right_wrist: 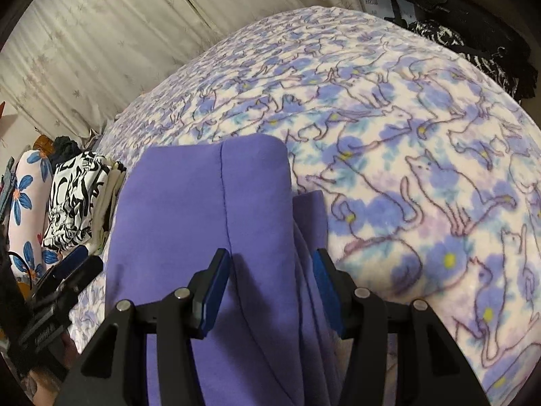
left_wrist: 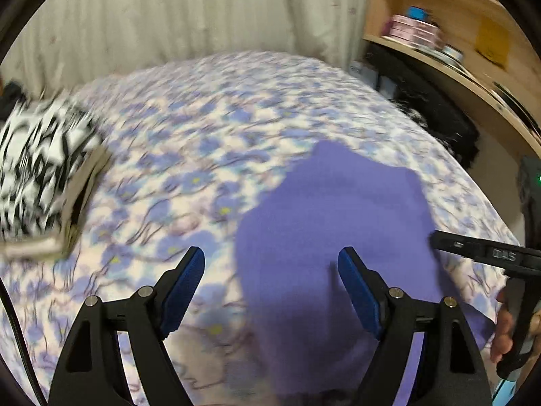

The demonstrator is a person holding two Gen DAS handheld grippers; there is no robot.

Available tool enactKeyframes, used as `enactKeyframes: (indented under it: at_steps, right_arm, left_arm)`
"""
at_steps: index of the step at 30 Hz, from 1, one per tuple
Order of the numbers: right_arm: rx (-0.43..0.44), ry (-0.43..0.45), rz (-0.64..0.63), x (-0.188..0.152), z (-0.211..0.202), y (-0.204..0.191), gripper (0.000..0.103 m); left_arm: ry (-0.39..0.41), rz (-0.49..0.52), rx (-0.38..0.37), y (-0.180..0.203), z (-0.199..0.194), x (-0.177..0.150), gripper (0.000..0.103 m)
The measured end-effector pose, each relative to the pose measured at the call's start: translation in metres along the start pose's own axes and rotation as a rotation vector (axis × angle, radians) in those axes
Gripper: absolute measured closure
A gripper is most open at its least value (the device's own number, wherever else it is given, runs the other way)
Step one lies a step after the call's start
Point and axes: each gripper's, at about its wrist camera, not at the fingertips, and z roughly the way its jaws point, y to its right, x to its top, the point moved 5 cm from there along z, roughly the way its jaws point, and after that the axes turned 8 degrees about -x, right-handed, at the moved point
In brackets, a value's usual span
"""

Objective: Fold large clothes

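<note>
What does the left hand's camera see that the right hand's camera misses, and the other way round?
Only the left view shows the wooden shelf with tins on it, and the left gripper standing open, nothing between its pads. Only the right view shows the flowered pink cloth and the right gripper over the seam of the purple garment. Both show that garment, the cat-print blanket, the black-and-white folded cloth and the curtain.

A plain purple garment (right_wrist: 203,209), folded into a thick rectangle with one seam running from twelve toward six o'clock, lies flat on a cat-print blanket (right_wrist: 422,155), looser layers at its three-o'clock edge.
</note>
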Motion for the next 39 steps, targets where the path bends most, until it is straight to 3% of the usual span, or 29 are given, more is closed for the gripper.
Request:
enactKeyframes:
  at_steps: [4, 5, 7, 10, 14, 15, 16, 17, 18, 20, 22, 27, 33, 35, 36, 39]
  right_arm:
    - [0.064, -0.019, 0.000, 0.006, 0.004, 0.001, 0.051]
    - [0.081, -0.027, 0.002, 0.008, 0.005, 0.002, 0.045]
    - [0.124, -0.041, 0.012, 0.015, 0.008, 0.004, 0.033]
    - [0.140, -0.084, 0.008, 0.021, 0.019, 0.006, 0.032]
    - [0.246, -0.180, 0.042, 0.023, 0.042, 0.008, 0.032]
    - [0.257, -0.175, 0.038, 0.023, 0.045, 0.007, 0.032]
    - [0.254, -0.151, 0.015, 0.024, 0.044, 0.004, 0.046]
    - [0.241, -0.143, -0.009, 0.024, 0.042, 0.002, 0.074]
    - [0.197, -0.126, -0.044, 0.024, 0.038, -0.001, 0.082]
    - [0.102, -0.073, -0.102, 0.024, 0.024, -0.004, 0.085]
    - [-0.012, -0.041, -0.134, 0.019, 0.016, -0.001, 0.085]
    - [-0.102, -0.102, -0.124, 0.004, 0.052, 0.010, 0.085]
    - [-0.097, -0.133, -0.082, 0.007, 0.058, 0.018, 0.074]
    - [-0.095, -0.126, -0.052, 0.008, 0.053, 0.024, 0.057]
    - [-0.083, -0.116, -0.040, 0.008, 0.048, 0.026, 0.053]
    - [-0.038, -0.113, 0.006, 0.006, 0.036, 0.029, 0.051]
  left_arm:
    - [-0.075, -0.168, -0.117, -0.035, 0.015, -0.009, 0.024]
    - [-0.086, -0.202, -0.159, -0.040, 0.019, -0.010, 0.024]
    - [-0.097, -0.219, -0.200, -0.041, 0.024, -0.011, 0.024]
    - [-0.117, -0.222, -0.238, -0.040, 0.032, -0.012, 0.024]
    - [-0.142, -0.239, -0.279, -0.037, 0.037, -0.012, 0.024]
    - [-0.145, -0.230, -0.278, -0.036, 0.038, -0.012, 0.024]
    - [-0.146, -0.216, -0.273, -0.033, 0.038, -0.011, 0.024]
    - [-0.147, -0.193, -0.261, -0.030, 0.038, -0.009, 0.024]
    - [-0.147, -0.172, -0.249, -0.027, 0.038, -0.008, 0.024]
    - [-0.157, -0.108, -0.228, -0.013, 0.038, -0.005, 0.024]
    - [-0.166, -0.045, -0.205, 0.002, 0.040, -0.004, 0.024]
    - [-0.166, 0.029, -0.138, 0.029, 0.050, -0.004, 0.024]
    - [-0.178, 0.003, -0.139, 0.029, 0.056, -0.003, 0.022]
    - [-0.168, 0.012, -0.121, 0.030, 0.051, -0.004, 0.022]
    - [-0.165, 0.021, -0.111, 0.030, 0.048, -0.004, 0.022]
    - [-0.157, 0.044, -0.078, 0.031, 0.040, -0.004, 0.021]
